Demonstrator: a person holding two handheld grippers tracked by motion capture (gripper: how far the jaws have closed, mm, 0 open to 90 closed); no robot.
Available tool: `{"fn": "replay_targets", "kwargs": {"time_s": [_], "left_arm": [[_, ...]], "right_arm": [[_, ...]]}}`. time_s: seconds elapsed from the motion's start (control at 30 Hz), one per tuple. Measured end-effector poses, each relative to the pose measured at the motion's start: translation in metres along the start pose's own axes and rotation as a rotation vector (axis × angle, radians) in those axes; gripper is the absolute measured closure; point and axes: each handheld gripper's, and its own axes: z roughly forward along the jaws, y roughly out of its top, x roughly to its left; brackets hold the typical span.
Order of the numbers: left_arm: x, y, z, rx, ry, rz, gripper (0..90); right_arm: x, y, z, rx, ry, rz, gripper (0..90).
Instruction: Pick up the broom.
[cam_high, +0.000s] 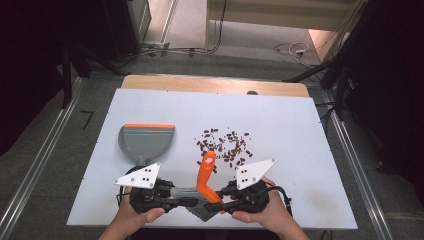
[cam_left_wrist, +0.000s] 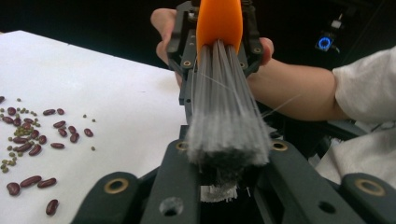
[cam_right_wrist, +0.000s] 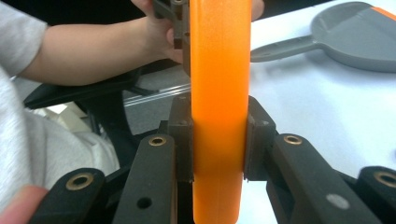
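A hand brush with an orange handle (cam_high: 206, 175) and grey bristles (cam_left_wrist: 224, 116) is held off the table between both grippers near the front edge. My left gripper (cam_high: 192, 204) is shut on the bristle end (cam_left_wrist: 228, 156). My right gripper (cam_high: 219, 197) is shut on the orange handle (cam_right_wrist: 218, 70), its pads pressed against both flat sides. In the left gripper view, the right gripper (cam_left_wrist: 217, 51) and its hand face me across the brush. Red beans and small green ones (cam_high: 225, 145) lie scattered on the white board (cam_high: 280, 120) just beyond the handle's tip.
A grey dustpan with an orange lip (cam_high: 145, 140) lies left of the beans, its handle pointing toward the left gripper; it also appears in the right gripper view (cam_right_wrist: 355, 37). The board's front edge is right under the hands. Dark floor and metal rails flank the table.
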Motion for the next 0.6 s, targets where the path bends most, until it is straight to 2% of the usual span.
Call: {"fn": "replay_targets", "kwargs": {"time_s": [0.03, 0.1, 0.17, 0.2, 0.27, 0.37, 0.5, 0.6], "left_arm": [[0.001, -0.001, -0.001, -0.007, 0.01, -0.016, 80.3], [0.004, -0.002, -0.002, -0.008, 0.042, -0.032, 68.3], [0.006, -0.003, -0.005, -0.006, 0.073, -0.039, 57.5], [0.007, -0.004, -0.007, -0.014, 0.098, -0.042, 54.1], [0.008, -0.005, -0.01, -0.031, 0.17, -0.05, 37.1], [0.01, -0.006, -0.015, -0.045, 0.26, -0.064, 18.3], [0.013, -0.008, -0.019, -0.056, 0.315, -0.071, 3.9], [0.012, -0.009, -0.02, -0.055, 0.344, -0.055, 0.4]], "right_arm": [[0.001, 0.001, 0.0, 0.003, -0.014, 0.003, 69.0], [0.001, 0.003, 0.0, 0.012, -0.058, 0.009, 69.0], [-0.001, 0.002, -0.001, 0.008, -0.081, 0.021, 69.1], [-0.003, 0.001, -0.003, 0.002, -0.091, 0.025, 69.1], [-0.006, -0.001, -0.008, -0.011, -0.123, 0.039, 69.1], [-0.01, -0.001, -0.016, -0.019, -0.186, 0.053, 69.0], [-0.012, -0.002, -0.025, -0.016, -0.28, 0.075, 69.0], [-0.015, -0.002, -0.03, -0.007, -0.332, 0.081, 69.0]]}}
